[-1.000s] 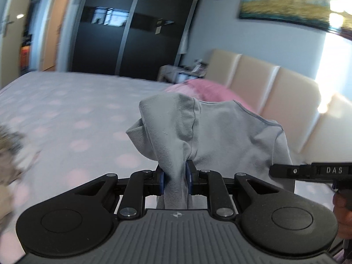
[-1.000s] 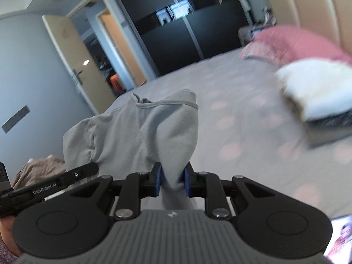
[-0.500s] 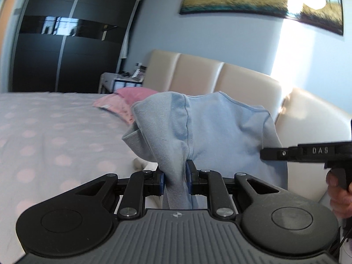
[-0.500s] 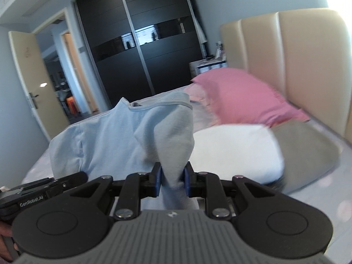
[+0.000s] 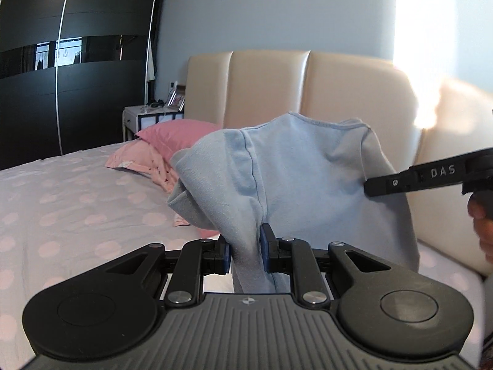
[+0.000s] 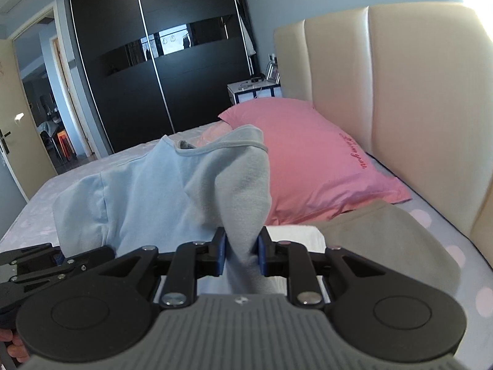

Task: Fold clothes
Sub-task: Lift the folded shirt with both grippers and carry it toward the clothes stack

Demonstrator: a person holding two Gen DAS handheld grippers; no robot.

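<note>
A light blue garment (image 5: 302,182) hangs in the air between my two grippers, above the bed. My left gripper (image 5: 245,254) is shut on one bunched end of it. My right gripper (image 6: 242,254) is shut on the other end of the light blue garment (image 6: 154,197). Each gripper shows at the edge of the other's view: the right one (image 5: 431,175) at the right of the left wrist view, the left one (image 6: 46,262) at the lower left of the right wrist view. The garment's lower part is hidden behind the gripper bodies.
The bed (image 5: 61,209) has a pink-dotted sheet. A pink pillow (image 6: 314,160) lies against the cream padded headboard (image 6: 400,92). Folded white (image 6: 292,234) and grey-brown (image 6: 385,240) clothes lie below my right gripper. A black wardrobe (image 6: 169,61) and a nightstand (image 5: 148,117) stand behind.
Both grippers have swung with the garment from over the middle of the bed toward the headboard and pillows. The grip on the garment is unchanged.
</note>
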